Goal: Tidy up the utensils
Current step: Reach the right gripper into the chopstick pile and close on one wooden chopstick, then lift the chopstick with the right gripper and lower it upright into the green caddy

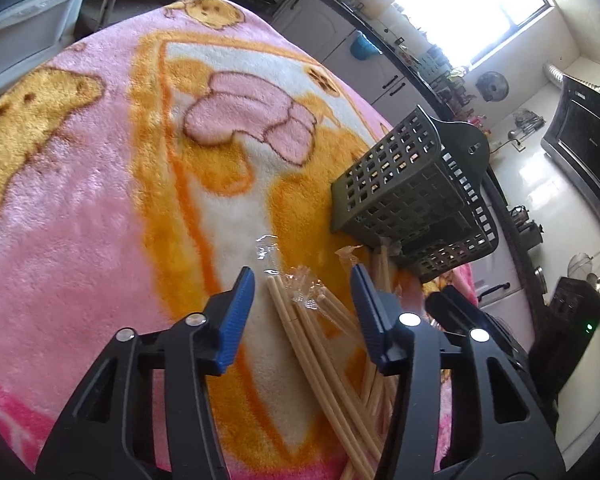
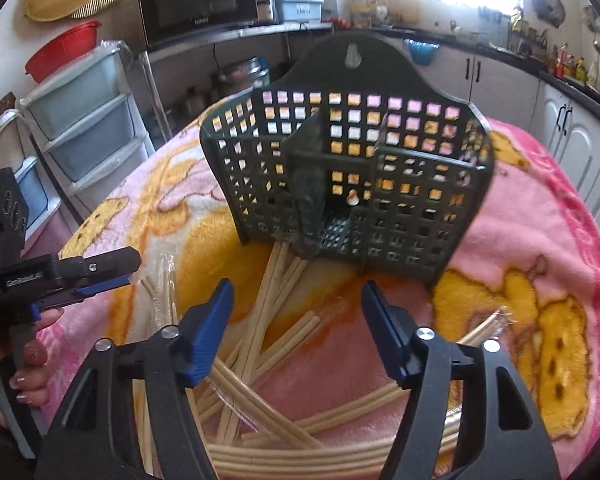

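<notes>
Several pale wooden chopsticks [image 1: 312, 340] lie in a loose pile on a pink and orange blanket [image 1: 80, 200], some in clear plastic wrap. My left gripper [image 1: 302, 276] hangs open over them, blue pads either side of the pile and not pressing on it. A dark green perforated utensil holder [image 1: 404, 192] lies tipped on the blanket just beyond. In the right wrist view the holder [image 2: 340, 168] shows its open compartments, with chopsticks [image 2: 268, 308] fanned out before it. My right gripper [image 2: 298, 288] is open above them. The left gripper [image 2: 132, 270] reaches in from the left, held by a hand.
An empty clear wrapper [image 1: 266, 246] lies beyond the left pads. Around the covered table stand stacked plastic drawers [image 2: 88, 120], a microwave [image 2: 196, 0] on a shelf, a red bowl [image 2: 64, 52] and white kitchen cabinets [image 1: 332, 28] under a cluttered counter.
</notes>
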A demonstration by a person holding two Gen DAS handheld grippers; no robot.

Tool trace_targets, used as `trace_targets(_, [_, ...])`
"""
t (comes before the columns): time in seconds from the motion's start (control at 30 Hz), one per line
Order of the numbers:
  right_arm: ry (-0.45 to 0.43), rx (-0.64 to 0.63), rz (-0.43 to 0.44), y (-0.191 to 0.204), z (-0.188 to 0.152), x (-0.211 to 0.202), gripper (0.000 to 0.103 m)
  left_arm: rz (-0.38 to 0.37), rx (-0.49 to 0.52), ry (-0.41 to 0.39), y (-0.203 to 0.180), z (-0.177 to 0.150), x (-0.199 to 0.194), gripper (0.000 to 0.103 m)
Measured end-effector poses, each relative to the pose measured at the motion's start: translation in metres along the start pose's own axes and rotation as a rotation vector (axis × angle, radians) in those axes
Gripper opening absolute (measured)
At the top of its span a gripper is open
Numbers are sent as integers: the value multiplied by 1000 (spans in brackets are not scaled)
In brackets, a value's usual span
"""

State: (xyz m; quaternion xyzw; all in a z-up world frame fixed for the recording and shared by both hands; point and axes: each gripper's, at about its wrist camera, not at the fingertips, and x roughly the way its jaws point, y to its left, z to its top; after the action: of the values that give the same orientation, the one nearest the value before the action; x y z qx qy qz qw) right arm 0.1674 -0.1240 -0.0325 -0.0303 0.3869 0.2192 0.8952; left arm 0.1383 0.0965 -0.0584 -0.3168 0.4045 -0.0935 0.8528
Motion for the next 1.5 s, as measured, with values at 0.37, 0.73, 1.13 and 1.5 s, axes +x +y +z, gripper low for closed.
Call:
trace_targets(0.37, [107, 29, 8, 12, 12, 43, 44, -61, -20, 45, 1, 0, 15, 14])
trace_targets(0.73, [132, 43, -3, 10, 19, 55, 14, -108, -8, 34, 2, 5, 11, 4])
trace_targets(1.13, [20, 53, 87, 2, 29, 10, 12, -184, 38, -34, -17, 17, -12, 4])
trace_targets(1.5, [-146, 37, 122, -13, 45, -44, 10, -225, 115, -105, -57, 43, -27, 3])
